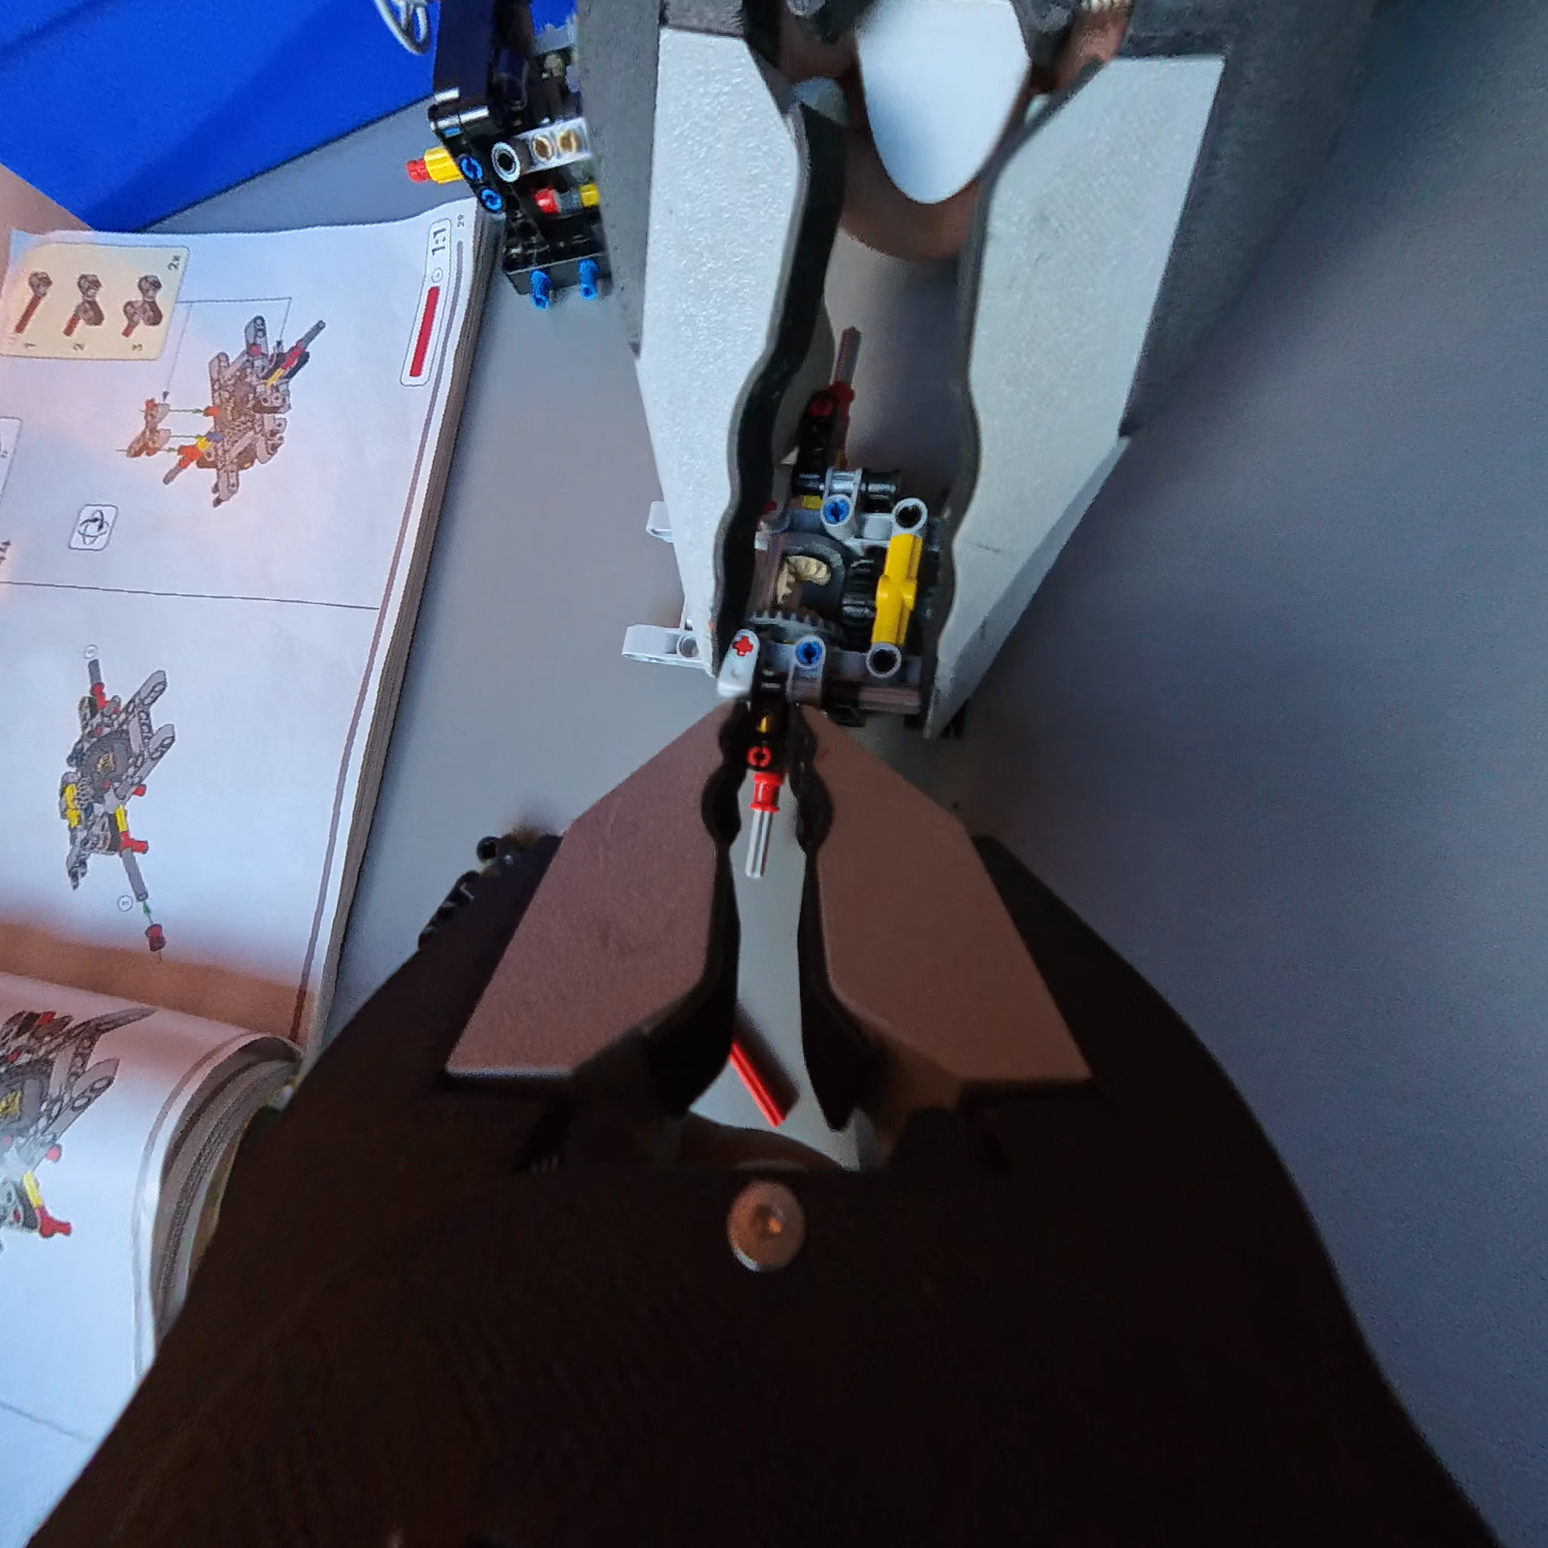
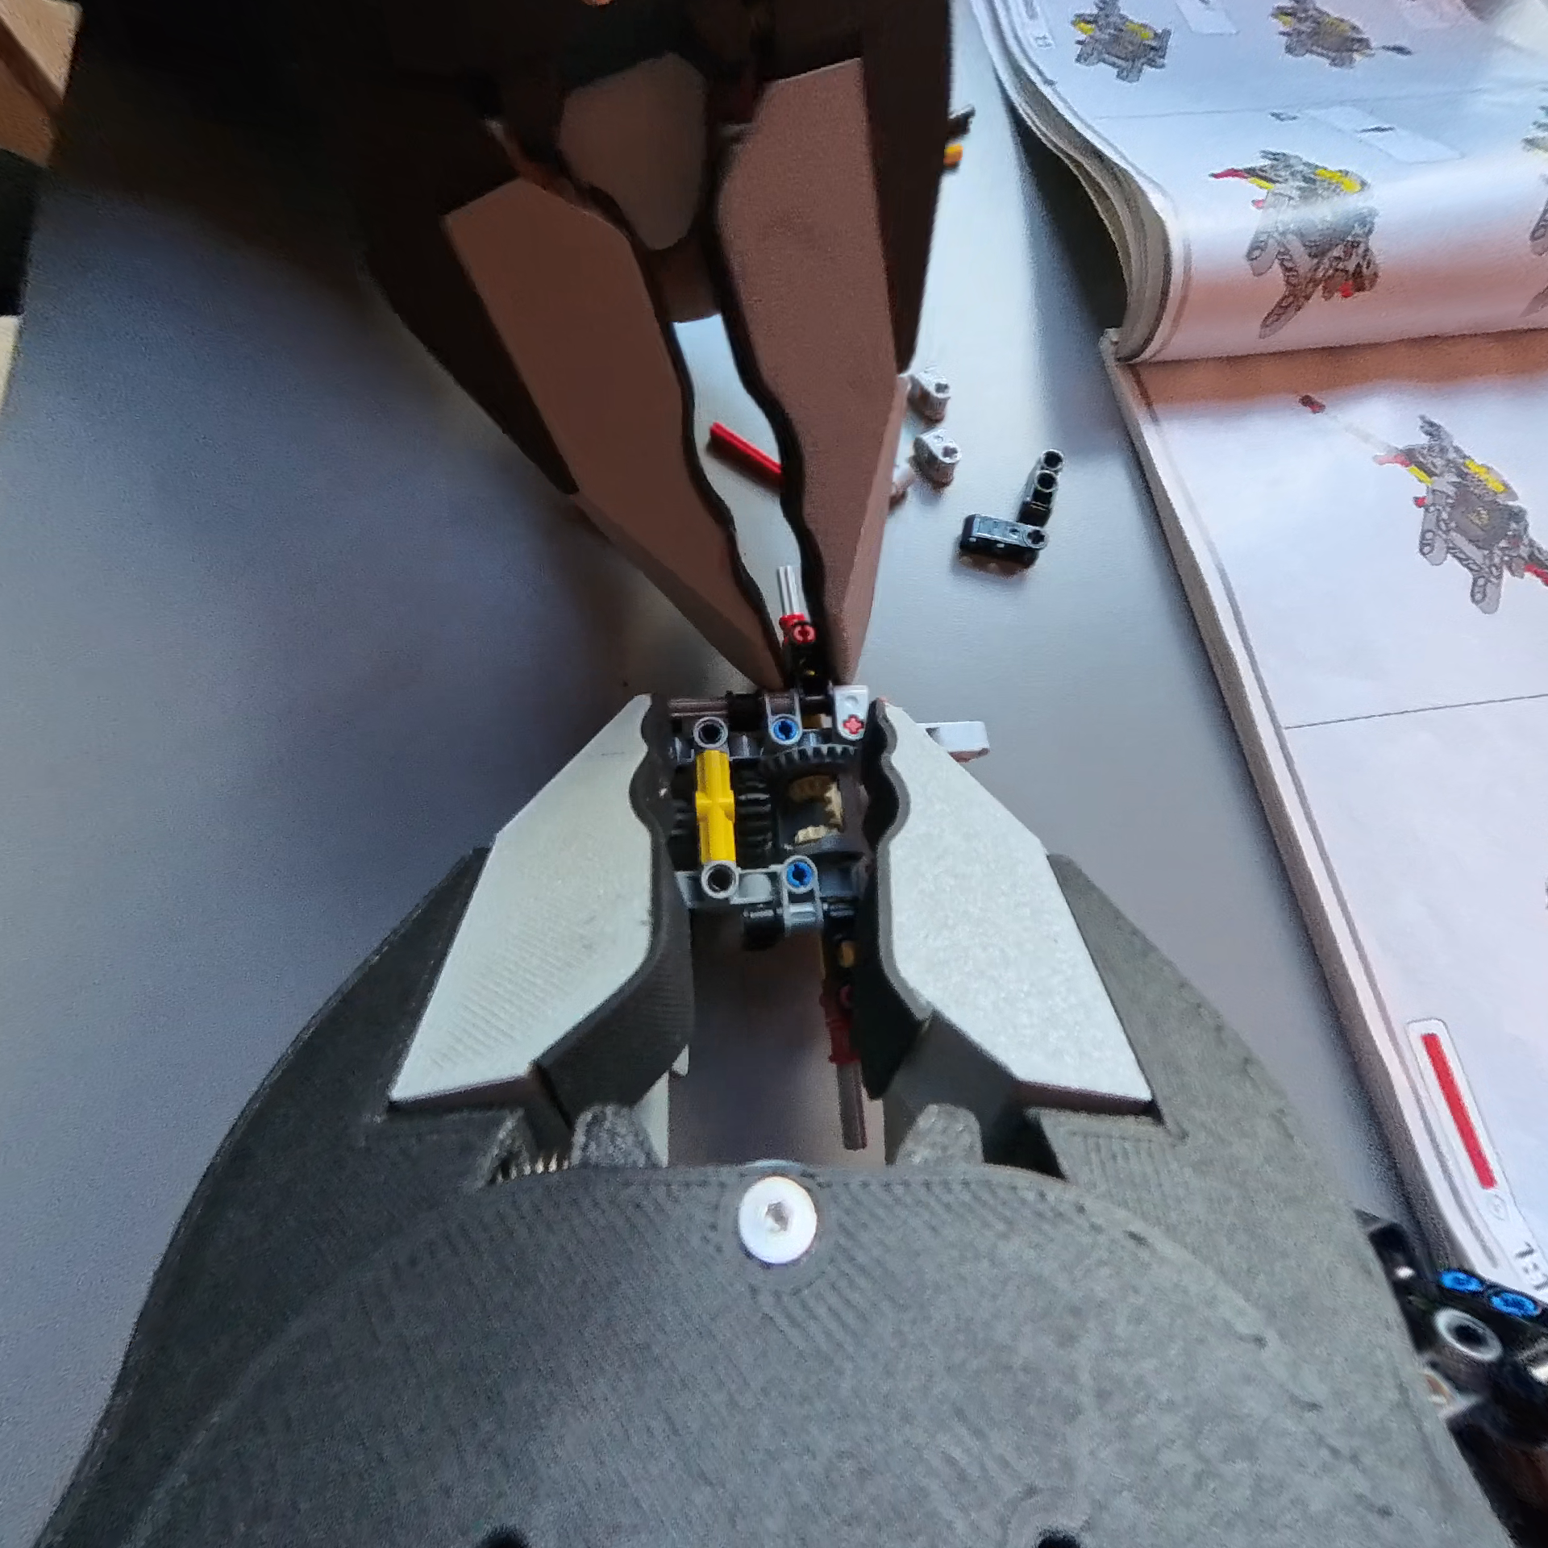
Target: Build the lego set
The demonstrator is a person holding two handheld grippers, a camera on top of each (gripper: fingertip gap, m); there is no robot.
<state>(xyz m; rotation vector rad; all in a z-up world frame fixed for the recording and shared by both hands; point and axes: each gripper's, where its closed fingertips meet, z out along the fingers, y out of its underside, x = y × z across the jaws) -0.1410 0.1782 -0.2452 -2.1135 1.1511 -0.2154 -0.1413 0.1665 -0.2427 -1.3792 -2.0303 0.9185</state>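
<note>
My right gripper (image 2: 764, 720), with grey fingers, is shut on a small gear assembly (image 2: 771, 804) made of grey beams, black gears, a yellow connector and blue pins, and holds it above the grey table. It also shows in the left wrist view (image 1: 846, 578), between the grey fingers (image 1: 712, 419). My left gripper (image 1: 766, 712), with brown fingers, comes from the opposite side. Its tips are shut on a thin black, red and grey axle piece (image 1: 764, 787) that sticks out of the assembly's edge. The right wrist view shows the same pinch (image 2: 800, 628).
An open instruction booklet (image 1: 209, 503) lies beside the grippers, also seen in the right wrist view (image 2: 1382, 586). A black sub-assembly (image 1: 528, 167) and a blue box (image 1: 167, 84) lie beyond. A loose red axle (image 2: 745, 452), grey connectors (image 2: 934, 444) and black connectors (image 2: 1005, 532) lie on the table. Less than 4 cm separates the two grippers' tips.
</note>
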